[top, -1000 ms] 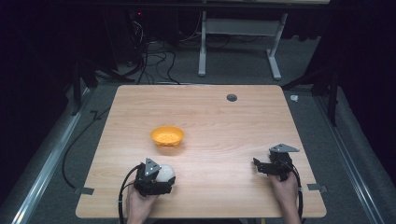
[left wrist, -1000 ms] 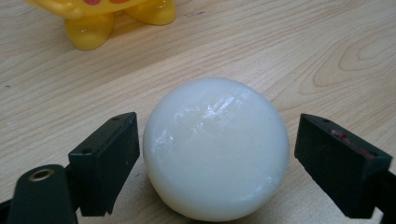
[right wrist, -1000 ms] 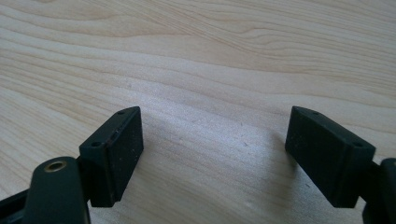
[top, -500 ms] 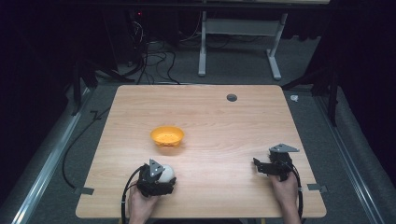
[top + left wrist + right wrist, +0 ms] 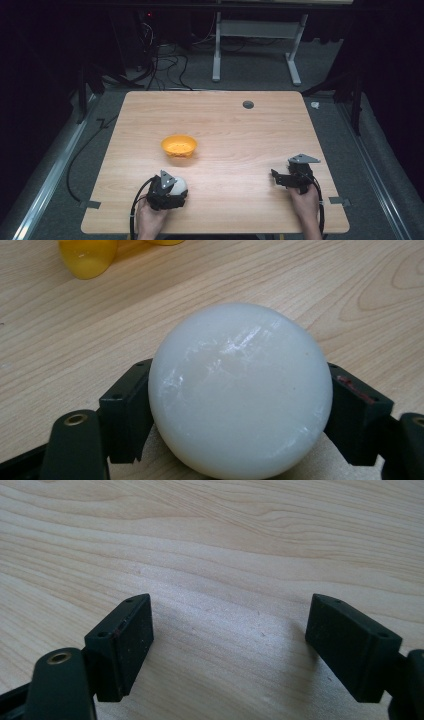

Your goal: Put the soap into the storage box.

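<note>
Fingers (image 5: 125, 415) of left gripper (image 5: 167, 192) clamp white ball (image 5: 240, 390), drawn nearer worktop (image 5: 225, 125) edge than before; right gripper (image 5: 227, 650) wide, resting low.

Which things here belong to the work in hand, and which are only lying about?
In the work:
- smooth white ball, between the left gripper jaws
- shallow orange plastic bowl

Lying about:
- right gripper, open, holding nothing
- small grey round cap in the table

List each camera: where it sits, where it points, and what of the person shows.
High view: above the near edge, looking forward and down on the table; forearms, left gripper, right gripper.
Left gripper view: on that gripper, along its jaws clamping the white ball.
Right gripper view: jaws spread over bare wood.
Shared: ball and yellow bowl.
</note>
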`<state>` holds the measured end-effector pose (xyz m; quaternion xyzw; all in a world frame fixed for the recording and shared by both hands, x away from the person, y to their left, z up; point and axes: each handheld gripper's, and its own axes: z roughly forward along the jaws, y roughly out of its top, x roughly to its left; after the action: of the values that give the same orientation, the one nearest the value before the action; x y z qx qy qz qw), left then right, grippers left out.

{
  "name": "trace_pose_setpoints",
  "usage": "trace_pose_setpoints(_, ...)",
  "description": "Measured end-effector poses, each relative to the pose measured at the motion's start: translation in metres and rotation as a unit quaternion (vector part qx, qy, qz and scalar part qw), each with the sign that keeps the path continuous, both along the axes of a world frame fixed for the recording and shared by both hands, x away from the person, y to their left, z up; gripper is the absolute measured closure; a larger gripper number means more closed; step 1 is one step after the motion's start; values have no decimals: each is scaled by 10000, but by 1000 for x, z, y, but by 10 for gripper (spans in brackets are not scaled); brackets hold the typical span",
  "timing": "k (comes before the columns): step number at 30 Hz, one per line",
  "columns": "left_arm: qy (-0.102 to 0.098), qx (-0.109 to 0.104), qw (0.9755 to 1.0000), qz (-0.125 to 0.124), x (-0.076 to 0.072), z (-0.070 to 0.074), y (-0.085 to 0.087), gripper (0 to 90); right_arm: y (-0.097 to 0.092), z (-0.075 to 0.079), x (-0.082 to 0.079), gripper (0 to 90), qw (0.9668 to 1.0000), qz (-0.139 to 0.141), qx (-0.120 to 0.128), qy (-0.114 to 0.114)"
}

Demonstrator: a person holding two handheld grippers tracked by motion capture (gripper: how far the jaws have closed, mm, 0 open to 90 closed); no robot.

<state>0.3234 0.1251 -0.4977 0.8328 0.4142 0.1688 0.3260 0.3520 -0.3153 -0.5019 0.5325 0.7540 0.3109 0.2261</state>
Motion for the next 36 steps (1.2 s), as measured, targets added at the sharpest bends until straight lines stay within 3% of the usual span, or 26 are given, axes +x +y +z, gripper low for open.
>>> trace_pose_setpoints(24, -118, -228, 9993, -264, 15, 33, 1, 245, 0, 0, 0, 201, 10000, 8, 2, -7)
trace_pose_setpoints(36, -60, -313, 9991, -279, 27, 47, 4, 245, 0, 0, 0, 201, 10000, 8, 8, -7)
